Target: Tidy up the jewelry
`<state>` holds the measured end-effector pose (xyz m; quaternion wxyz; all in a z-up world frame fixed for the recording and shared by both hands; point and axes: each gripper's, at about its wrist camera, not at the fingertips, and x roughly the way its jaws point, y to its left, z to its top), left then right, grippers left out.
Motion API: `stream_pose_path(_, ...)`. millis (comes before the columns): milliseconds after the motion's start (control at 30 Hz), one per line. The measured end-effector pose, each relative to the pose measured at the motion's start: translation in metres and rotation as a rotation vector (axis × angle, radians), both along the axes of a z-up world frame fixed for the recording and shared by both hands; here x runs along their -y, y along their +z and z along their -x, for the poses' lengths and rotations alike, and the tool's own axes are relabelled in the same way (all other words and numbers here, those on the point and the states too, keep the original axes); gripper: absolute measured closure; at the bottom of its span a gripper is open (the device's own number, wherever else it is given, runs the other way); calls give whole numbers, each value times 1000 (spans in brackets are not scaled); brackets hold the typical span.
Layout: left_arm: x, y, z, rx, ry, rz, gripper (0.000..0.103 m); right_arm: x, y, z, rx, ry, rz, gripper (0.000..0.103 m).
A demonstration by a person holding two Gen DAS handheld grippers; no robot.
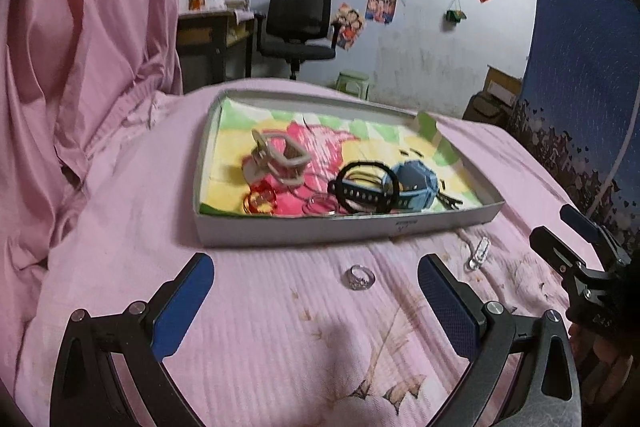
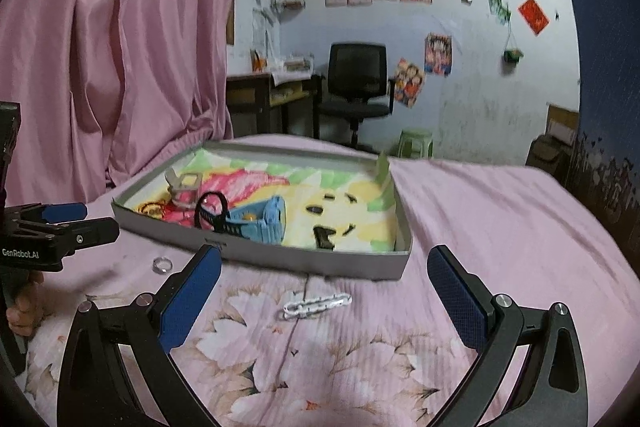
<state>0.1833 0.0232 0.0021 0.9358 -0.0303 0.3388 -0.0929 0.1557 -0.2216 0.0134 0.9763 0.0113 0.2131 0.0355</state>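
Two loose pieces lie on the bed's pink cover just before the tray [image 1: 340, 227]: a silver ring [image 1: 359, 277] and a pale chain clasp [image 2: 316, 305]. The ring sits straight ahead between my left tool's [image 1: 316, 293] spread, empty fingers. The clasp lies crosswise ahead of my right tool [image 2: 324, 291], also wide open. Blur hides what the clasp really is.

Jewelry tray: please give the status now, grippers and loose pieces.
Left gripper open, empty; right gripper open, empty. Silver ring and clear hair clip on the bedsheet, outside the tray. Nothing in the way.
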Motion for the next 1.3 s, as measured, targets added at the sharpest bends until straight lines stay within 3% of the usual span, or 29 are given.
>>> stream_pose_path(133,1,-8,-8,-52,-12,8,1,4,-9,-11,-64,-7,-23,1)
stream_pose_path(367,6,-21,-21,-134,-51,-2,19,9,-30,-30,-183,7,-68,2)
stream_pose_path(500,14,-24,-27,-164,-100,-16,35,8,-40,-36,-230,28,-82,16)
stream_pose_path(733,26,-25,-30,-177,-160,-57,48,7,-56,-46,-301,58,-119,23)
stream_pose_path(1300,40,-32,-34,-193,-225,-97,80,-5,-71,-64,-381,126,-143,56)
